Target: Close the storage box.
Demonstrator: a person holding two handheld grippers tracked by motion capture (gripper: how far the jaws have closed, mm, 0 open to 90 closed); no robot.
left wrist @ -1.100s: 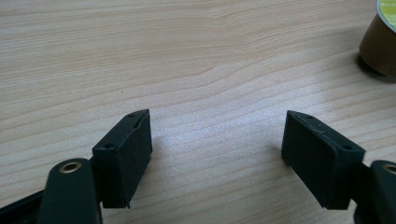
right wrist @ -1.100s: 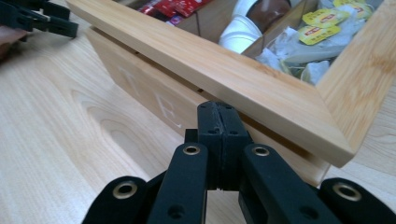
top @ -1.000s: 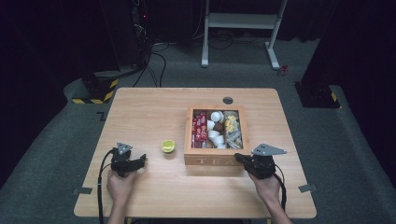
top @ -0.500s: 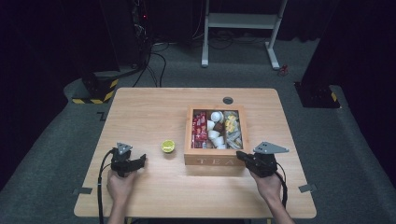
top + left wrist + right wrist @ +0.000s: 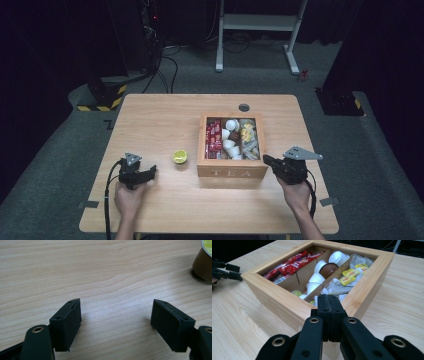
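High view: the wooden box (image 5: 232, 171) sits right of the table's (image 5: 165, 120) middle, the small pod (image 5: 180, 156) just left of it, between the box and the left gripper (image 5: 150, 171). The right gripper (image 5: 266, 160) hovers by the box's near right corner.

Left gripper view: jaws spread, nothing between them; the pod (image 5: 203, 262) stands apart, top right. A careless reach could tip it.

Right gripper view: jaws clenched on nothing, almost touching the box (image 5: 287, 303) rim. Pushing forward could shove the box or snag a sachet (image 5: 349, 273).
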